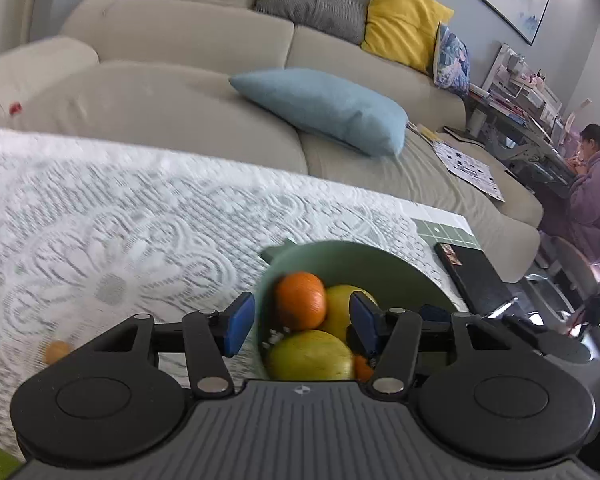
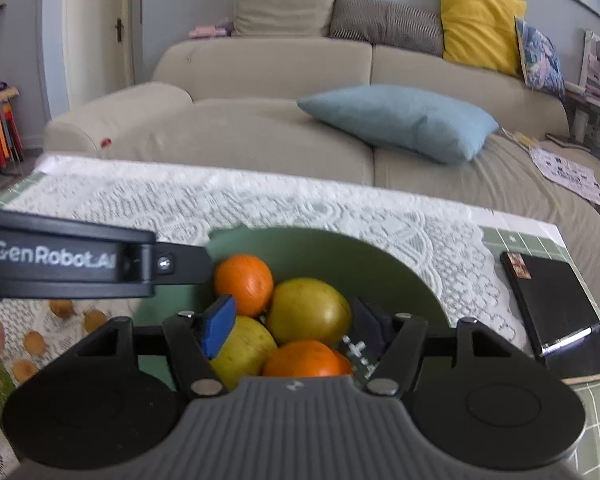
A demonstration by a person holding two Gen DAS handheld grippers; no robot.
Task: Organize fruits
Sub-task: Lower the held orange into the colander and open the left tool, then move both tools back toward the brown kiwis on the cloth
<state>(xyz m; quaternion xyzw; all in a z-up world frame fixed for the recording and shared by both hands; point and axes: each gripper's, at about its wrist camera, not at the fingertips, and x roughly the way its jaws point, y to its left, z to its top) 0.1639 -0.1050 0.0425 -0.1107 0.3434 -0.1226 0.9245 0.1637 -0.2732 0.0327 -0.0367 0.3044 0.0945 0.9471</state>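
A green bowl stands on the lace-covered table and holds oranges and yellow-green apples. My left gripper is open and empty, its fingers either side of the bowl's left rim, just above the fruit. My right gripper is open and empty above the bowl, over the apples and a second orange. The left gripper's arm crosses the right wrist view at the left. Small orange fruits lie on the cloth left of the bowl.
A black notebook with a pen lies on the table right of the bowl. A beige sofa with a blue pillow stands behind the table. A person sits at a desk far right.
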